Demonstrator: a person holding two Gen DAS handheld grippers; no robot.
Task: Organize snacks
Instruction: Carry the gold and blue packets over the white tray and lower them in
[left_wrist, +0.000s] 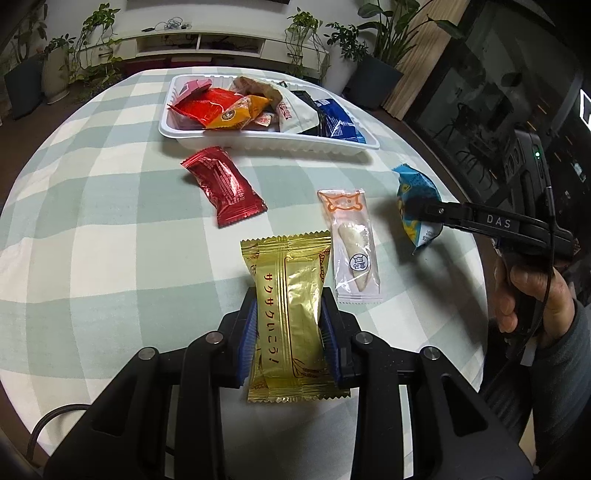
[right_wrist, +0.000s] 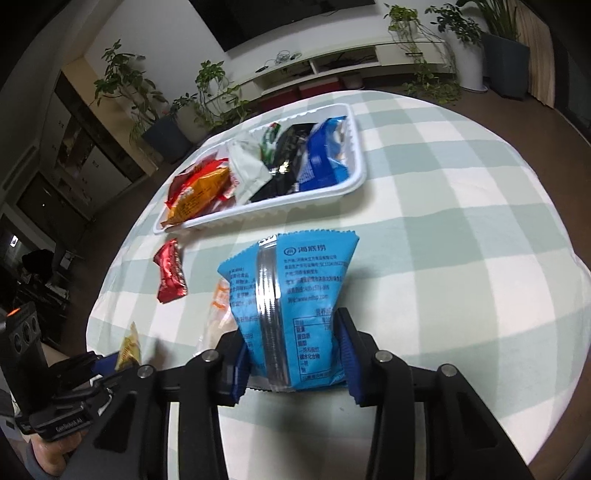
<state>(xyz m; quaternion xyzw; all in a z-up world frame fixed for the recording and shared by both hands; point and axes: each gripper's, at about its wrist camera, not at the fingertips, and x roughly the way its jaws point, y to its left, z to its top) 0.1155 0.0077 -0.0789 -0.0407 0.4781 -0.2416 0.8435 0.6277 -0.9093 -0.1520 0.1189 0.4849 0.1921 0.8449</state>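
Observation:
My left gripper (left_wrist: 288, 306) is shut on a gold snack packet (left_wrist: 291, 291) with red writing, which lies lengthwise between the blue pads just above the checked tablecloth. My right gripper (right_wrist: 291, 332) is shut on a light blue snack packet (right_wrist: 295, 280); in the left wrist view that packet (left_wrist: 415, 184) hangs off the cloth near the table's right edge. A white tray (left_wrist: 258, 142) at the back holds several mixed snack packets. A red foil packet (left_wrist: 225, 184) and a clear packet with a white snack (left_wrist: 351, 240) lie loose in front of the tray.
The round table has a pale green and white checked cloth (left_wrist: 92, 221), and its edge runs close to the right gripper. A hand (left_wrist: 528, 295) holds the right gripper's handle. Potted plants (left_wrist: 373, 44) and a low white shelf stand beyond the table.

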